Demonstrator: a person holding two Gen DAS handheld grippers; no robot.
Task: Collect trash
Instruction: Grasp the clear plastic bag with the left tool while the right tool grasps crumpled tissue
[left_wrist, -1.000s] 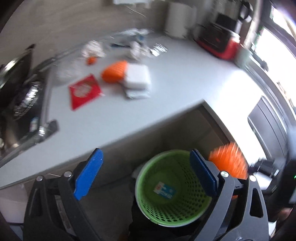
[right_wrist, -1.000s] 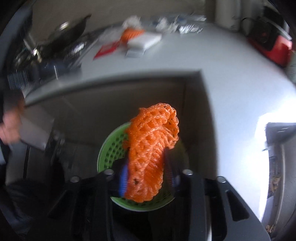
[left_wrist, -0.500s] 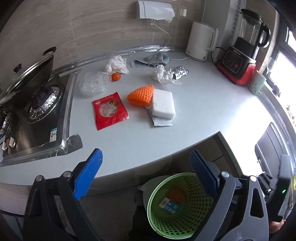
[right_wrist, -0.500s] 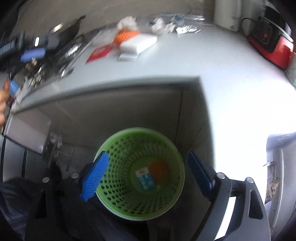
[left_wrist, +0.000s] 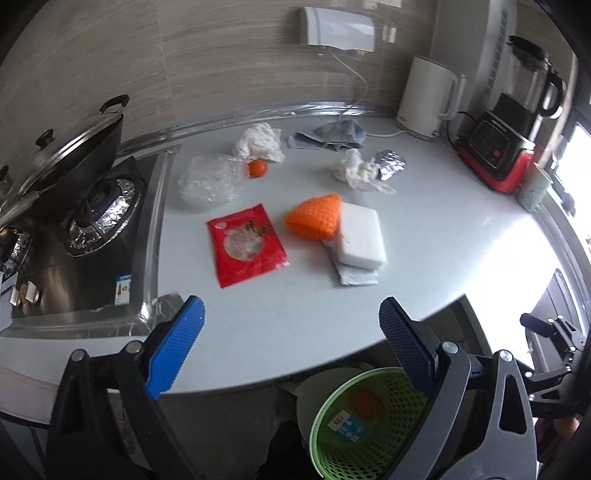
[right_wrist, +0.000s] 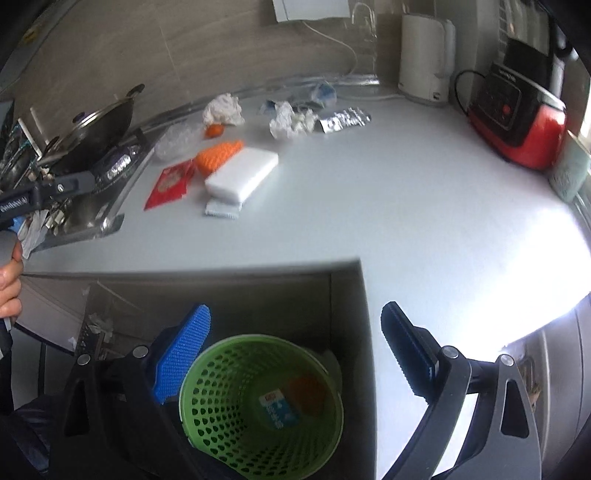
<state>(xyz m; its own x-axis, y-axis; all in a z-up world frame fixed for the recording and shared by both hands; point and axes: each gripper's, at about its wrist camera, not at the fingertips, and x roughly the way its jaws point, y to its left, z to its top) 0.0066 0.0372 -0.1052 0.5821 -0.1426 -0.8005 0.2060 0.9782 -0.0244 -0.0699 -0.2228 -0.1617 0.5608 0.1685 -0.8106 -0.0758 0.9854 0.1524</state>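
My left gripper (left_wrist: 290, 306) stands open and empty over the front edge of the grey counter (left_wrist: 424, 280). My right gripper (right_wrist: 295, 310) hangs above the green mesh basket (right_wrist: 221, 435), its jaws opening with nothing between them. In the basket lie an orange foam net (right_wrist: 308, 387) and a blue-and-white wrapper (right_wrist: 279, 410). On the counter are a red packet (left_wrist: 245, 243), a second orange net (left_wrist: 314, 216), a white foam block (left_wrist: 360, 236), a clear plastic bag (left_wrist: 208, 179), crumpled paper (left_wrist: 354, 170) and foil (left_wrist: 389, 166).
A stove with a lidded wok (left_wrist: 62, 155) fills the left. A white kettle (left_wrist: 424, 99), red blender (left_wrist: 506, 136) and cup (left_wrist: 533, 188) line the back right. A small orange fruit (left_wrist: 257, 168) lies by white tissue (left_wrist: 260, 142). A hand (right_wrist: 9, 284) shows at left.
The right gripper opened and let go of the orange net, which now lies in the basket. Both grippers rose, bringing more of the counter into view.
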